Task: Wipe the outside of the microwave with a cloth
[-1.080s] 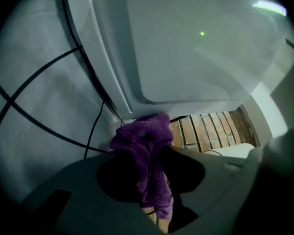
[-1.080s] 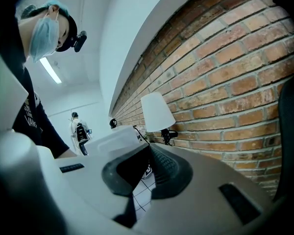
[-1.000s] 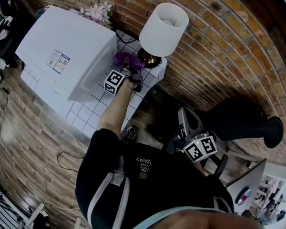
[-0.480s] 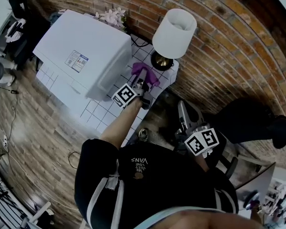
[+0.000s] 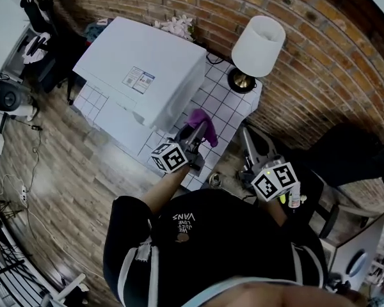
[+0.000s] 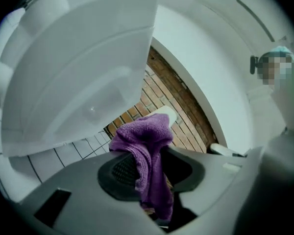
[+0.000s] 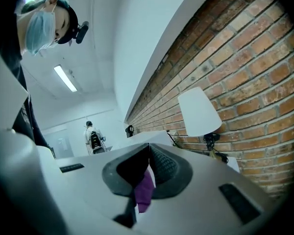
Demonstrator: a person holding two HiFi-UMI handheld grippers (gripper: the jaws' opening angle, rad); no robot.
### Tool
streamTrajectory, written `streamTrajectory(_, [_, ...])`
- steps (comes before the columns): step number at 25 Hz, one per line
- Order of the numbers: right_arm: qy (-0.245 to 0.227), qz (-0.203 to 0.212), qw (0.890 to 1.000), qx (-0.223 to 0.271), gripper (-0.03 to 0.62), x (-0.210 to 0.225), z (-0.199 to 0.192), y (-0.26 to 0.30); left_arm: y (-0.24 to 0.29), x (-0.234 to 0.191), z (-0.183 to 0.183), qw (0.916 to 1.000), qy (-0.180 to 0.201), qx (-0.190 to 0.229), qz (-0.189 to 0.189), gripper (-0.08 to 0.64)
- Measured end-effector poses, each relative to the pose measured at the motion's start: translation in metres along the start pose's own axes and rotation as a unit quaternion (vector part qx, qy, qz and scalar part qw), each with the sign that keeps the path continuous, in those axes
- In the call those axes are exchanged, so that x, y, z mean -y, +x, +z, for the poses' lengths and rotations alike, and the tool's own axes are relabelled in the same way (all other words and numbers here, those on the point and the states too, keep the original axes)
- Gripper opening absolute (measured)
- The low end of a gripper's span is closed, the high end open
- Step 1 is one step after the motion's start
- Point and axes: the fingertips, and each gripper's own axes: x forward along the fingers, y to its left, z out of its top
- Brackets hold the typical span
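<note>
Back from the lamp's foot came the left gripper (image 5: 198, 135), which a second ago sat close by it; it now hung near the front corner of the microwave (image 5: 141, 75), well apart from the lamp. Its jaws were clamped on a purple cloth (image 6: 146, 141), a fuzzy terry piece bunched above the ribbed dark pads and trailing down between them. The cloth lay just beside the microwave's smooth white side, though no view showed whether it touched.

The right gripper (image 7: 148, 153) hung lower and to the right, off the table edge, its ribbed pads pressed together. A scrap of purple showed in the gap beneath them; I could not tell whether it was held.

The microwave was a plain white box with rounded edges and a small printed sticker (image 5: 138, 80) on top. It stood on a table (image 5: 227, 101) of white square tiles with dark grout. At the table's far corner was the lamp, with a tapered white shade (image 5: 258, 45) over a round brassy base (image 5: 242, 80). Rough red brick wall (image 5: 320, 56) ran behind, and the floor (image 5: 70, 158) was of grey-brown planks.
</note>
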Motion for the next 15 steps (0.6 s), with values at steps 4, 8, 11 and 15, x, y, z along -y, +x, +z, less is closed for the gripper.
streamTrajectory(4, [0.005, 0.003, 1.0, 0.005, 0.0, -0.029, -0.012, 0.011, -0.043, 0.013, 0.019, 0.998, 0.059, -0.019, -0.015, 0.132])
streamTrajectory(8, [0.01, -0.004, 1.0, 0.01, 0.0, -0.056, -0.026, 0.025, -0.087, 0.019, 0.044, 0.9918, 0.12, -0.035, -0.022, 0.132])
streamTrajectory(11, [0.01, -0.006, 1.0, 0.013, 0.0, -0.077, -0.031, 0.034, -0.119, 0.024, 0.061, 0.986, 0.16, -0.042, -0.02, 0.132])
streamTrajectory(15, [0.009, -0.006, 1.0, 0.023, 0.0, -0.101, -0.038, 0.046, -0.152, 0.023, 0.089, 0.9803, 0.194, -0.033, -0.007, 0.132])
